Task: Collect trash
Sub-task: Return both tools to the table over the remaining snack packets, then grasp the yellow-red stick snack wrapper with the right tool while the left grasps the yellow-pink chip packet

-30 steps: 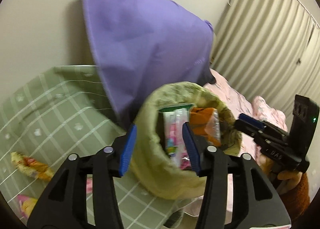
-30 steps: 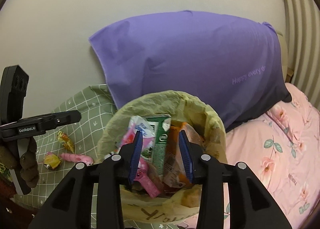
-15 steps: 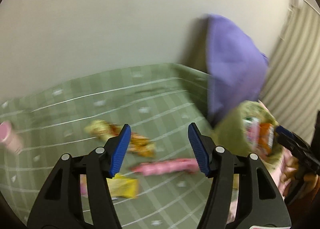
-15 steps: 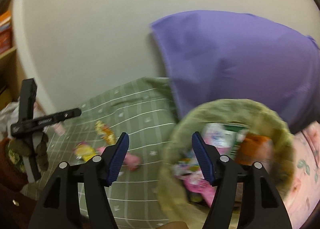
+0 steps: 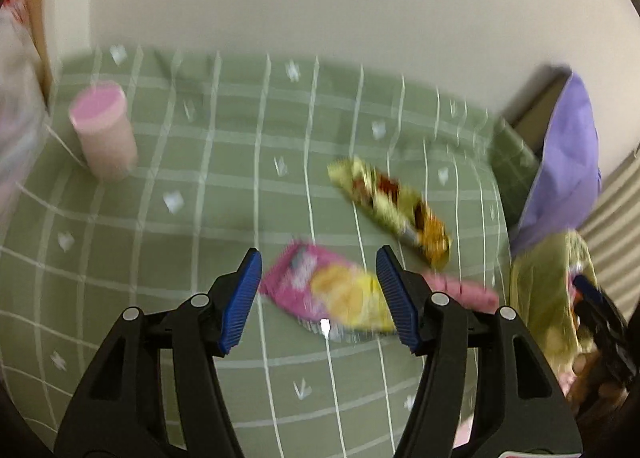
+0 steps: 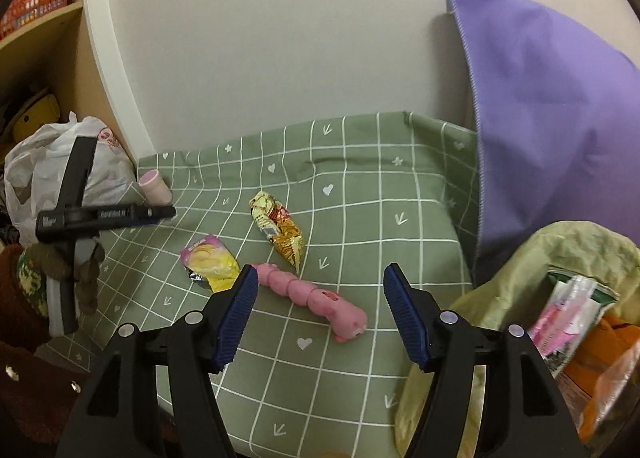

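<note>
Left gripper [image 5: 319,298], jaws apart and empty, hangs over one pink-yellow packet [image 5: 332,296]; one yellow wrapper [image 5: 390,208] lies farther right. Right gripper [image 6: 316,312], released, frames one pink worm-shaped piece [image 6: 310,296]; one trash bag [image 6: 520,298] sits right.

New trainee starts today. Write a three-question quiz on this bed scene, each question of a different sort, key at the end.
1. True or false: the right gripper holds the pink worm-shaped piece.
2. Which lies nearest the left gripper: (a) pink cup, (b) pink-and-yellow wrapper, (c) purple pillow?
3. Fill in: the trash bag sits beside the ____ pillow.

Key: 1 false; 2 b; 3 purple.
</note>
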A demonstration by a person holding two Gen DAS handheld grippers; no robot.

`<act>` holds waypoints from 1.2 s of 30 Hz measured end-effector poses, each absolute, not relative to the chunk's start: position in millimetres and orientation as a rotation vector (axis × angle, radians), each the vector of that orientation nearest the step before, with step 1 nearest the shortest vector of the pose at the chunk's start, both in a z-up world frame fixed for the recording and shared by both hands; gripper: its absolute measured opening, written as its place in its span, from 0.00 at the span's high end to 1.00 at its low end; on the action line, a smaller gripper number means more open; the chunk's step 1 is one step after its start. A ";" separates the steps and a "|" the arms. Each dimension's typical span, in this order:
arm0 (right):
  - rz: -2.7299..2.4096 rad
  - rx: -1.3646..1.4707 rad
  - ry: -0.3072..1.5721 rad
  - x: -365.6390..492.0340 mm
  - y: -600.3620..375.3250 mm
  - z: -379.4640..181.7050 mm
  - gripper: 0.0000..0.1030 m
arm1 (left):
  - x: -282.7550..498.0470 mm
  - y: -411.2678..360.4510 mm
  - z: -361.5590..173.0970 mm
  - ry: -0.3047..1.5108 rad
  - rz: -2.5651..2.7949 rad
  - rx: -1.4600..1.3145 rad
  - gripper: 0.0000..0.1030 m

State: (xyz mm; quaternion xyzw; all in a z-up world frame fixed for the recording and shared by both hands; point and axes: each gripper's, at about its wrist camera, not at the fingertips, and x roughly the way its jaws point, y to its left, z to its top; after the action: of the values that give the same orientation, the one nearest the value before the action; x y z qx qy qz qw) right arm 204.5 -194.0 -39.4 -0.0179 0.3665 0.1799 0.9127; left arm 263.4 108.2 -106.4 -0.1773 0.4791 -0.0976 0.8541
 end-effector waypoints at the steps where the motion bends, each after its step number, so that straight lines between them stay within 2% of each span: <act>1: 0.369 -0.039 0.764 208.1 -191.6 -42.7 0.40 | 262.2 103.9 -113.9 1.046 -0.225 -0.378 0.45; 5: 0.373 -0.042 0.793 224.6 -183.2 -55.2 0.40 | 253.9 94.5 -134.8 1.118 -0.267 -0.387 0.45; 17: 0.557 -0.254 0.908 317.0 -102.3 -105.1 0.41 | 228.6 125.9 -123.4 1.050 -0.147 -0.399 0.45; 19: 0.562 -0.293 0.933 330.7 -90.2 -115.0 0.47 | 226.0 130.7 -124.0 1.058 -0.131 -0.404 0.45; 23: 0.580 -0.394 0.982 352.0 -66.9 -136.6 0.49 | 218.0 139.0 -126.1 1.067 -0.124 -0.416 0.45; 25: 0.592 -0.402 1.009 358.3 -62.8 -142.6 0.64 | 216.7 141.6 -128.3 1.074 -0.130 -0.431 0.45; 28: 0.598 -0.335 1.001 358.9 -69.8 -134.6 0.70 | 217.2 140.4 -131.7 1.085 -0.147 -0.451 0.45; 36: 0.519 -0.161 0.931 318.9 -123.8 -91.9 0.72 | 234.7 112.0 -139.3 1.127 -0.272 -0.483 0.45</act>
State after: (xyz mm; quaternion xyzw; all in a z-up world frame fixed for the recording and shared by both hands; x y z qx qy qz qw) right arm 318.9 -123.8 -91.9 -0.0766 0.4434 0.2473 0.8581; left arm 234.7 112.0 -139.3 -0.2260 0.5270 -0.1274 0.8093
